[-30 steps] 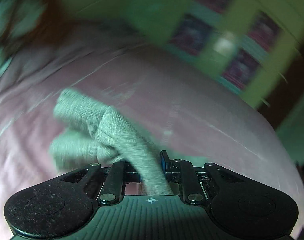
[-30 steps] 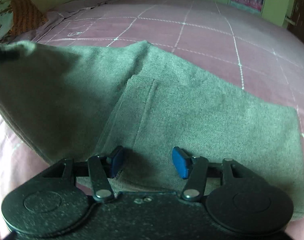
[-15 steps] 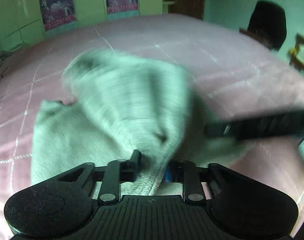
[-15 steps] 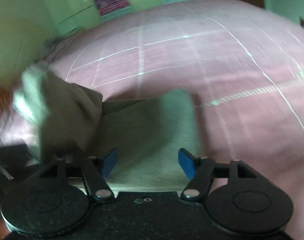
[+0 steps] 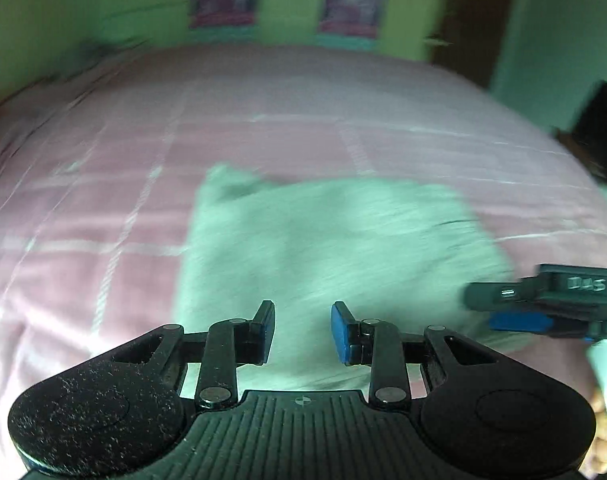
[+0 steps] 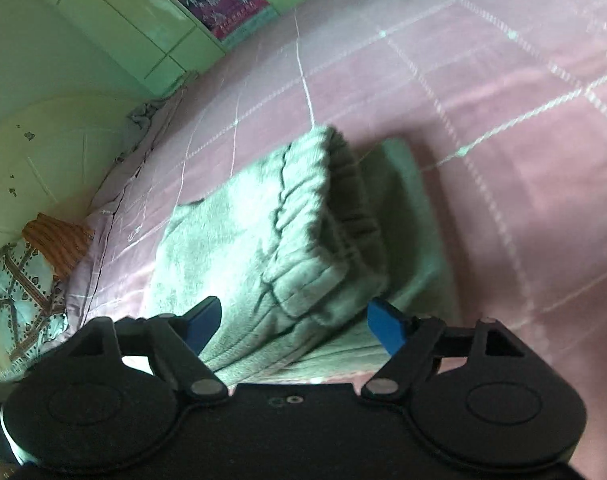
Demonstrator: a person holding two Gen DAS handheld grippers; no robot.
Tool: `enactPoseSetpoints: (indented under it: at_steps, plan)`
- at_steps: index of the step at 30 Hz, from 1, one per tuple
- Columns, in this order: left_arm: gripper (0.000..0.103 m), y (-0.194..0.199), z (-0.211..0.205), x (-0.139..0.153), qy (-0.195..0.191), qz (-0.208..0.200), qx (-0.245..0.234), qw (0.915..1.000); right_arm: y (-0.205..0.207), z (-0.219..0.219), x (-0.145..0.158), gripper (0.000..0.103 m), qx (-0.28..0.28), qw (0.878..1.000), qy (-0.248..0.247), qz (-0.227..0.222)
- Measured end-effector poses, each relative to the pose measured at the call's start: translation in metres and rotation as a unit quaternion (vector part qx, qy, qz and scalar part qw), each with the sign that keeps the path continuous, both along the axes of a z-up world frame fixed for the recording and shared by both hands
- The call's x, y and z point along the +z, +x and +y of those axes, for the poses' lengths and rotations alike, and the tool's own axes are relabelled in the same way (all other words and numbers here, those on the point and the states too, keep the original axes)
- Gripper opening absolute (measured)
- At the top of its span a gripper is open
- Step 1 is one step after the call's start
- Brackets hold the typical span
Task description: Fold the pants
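The grey-green pants (image 5: 327, 248) lie folded in a thick stack on the pink bedspread (image 5: 103, 184), blurred in the left wrist view. In the right wrist view the pants (image 6: 287, 240) show their gathered waistband on top of the stack. My left gripper (image 5: 302, 332) hovers at the stack's near edge, its jaws opening with no cloth pinched between them. My right gripper (image 6: 297, 324) stands over the near end of the stack, jaws opening wide, pads clear of the fabric. The right gripper's fingers (image 5: 519, 322) reach in from the right edge of the left wrist view.
The pink checked bedspread (image 6: 503, 120) spreads far around the pants. Patterned and orange pillows (image 6: 27, 280) lie at the left by a green tiled wall (image 6: 83, 20). A dark door (image 5: 471, 12) and a dark object (image 5: 599, 132) stand at the far right.
The left gripper let go of the cloth it was pinching and the lifted half now lies folded over the stack. The right gripper's jaws widened and it rolled.
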State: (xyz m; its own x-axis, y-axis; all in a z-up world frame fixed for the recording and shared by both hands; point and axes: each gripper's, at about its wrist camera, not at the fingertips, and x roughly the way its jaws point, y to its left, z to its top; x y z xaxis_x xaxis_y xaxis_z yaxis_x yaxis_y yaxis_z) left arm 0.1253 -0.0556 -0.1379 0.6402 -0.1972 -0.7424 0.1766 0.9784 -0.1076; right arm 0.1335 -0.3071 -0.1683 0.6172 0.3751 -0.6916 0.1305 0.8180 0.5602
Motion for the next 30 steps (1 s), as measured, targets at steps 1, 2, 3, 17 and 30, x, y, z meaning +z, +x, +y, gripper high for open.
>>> enactPoseSetpoints:
  at_steps: [1, 2, 3, 17, 30]
  plan:
    - [0.031, 0.0, 0.008, -0.006, -0.004, 0.007, 0.017, 0.9998, 0.003, 0.003, -0.004, 0.074, -0.003, 1.0, 0.001, 0.011]
    - [0.031, 0.001, 0.015, -0.012, -0.009, 0.015, 0.03, 0.9994, 0.007, 0.005, -0.007, 0.072, -0.01, 1.0, 0.005, 0.019]
    - [0.032, 0.002, 0.019, -0.021, -0.015, 0.03, 0.038, 0.9987, 0.008, 0.006, -0.009, 0.072, -0.019, 0.999, 0.014, 0.025]
    - [0.032, -0.001, 0.009, -0.027, -0.045, 0.02, 0.033, 0.9983, -0.007, 0.032, 0.033, 0.039, -0.015, 0.994, -0.075, -0.073]
    - [0.033, 0.002, -0.007, -0.028, -0.012, 0.029, 0.018, 0.9993, -0.013, -0.008, 0.008, 0.056, -0.029, 0.996, -0.077, -0.022]
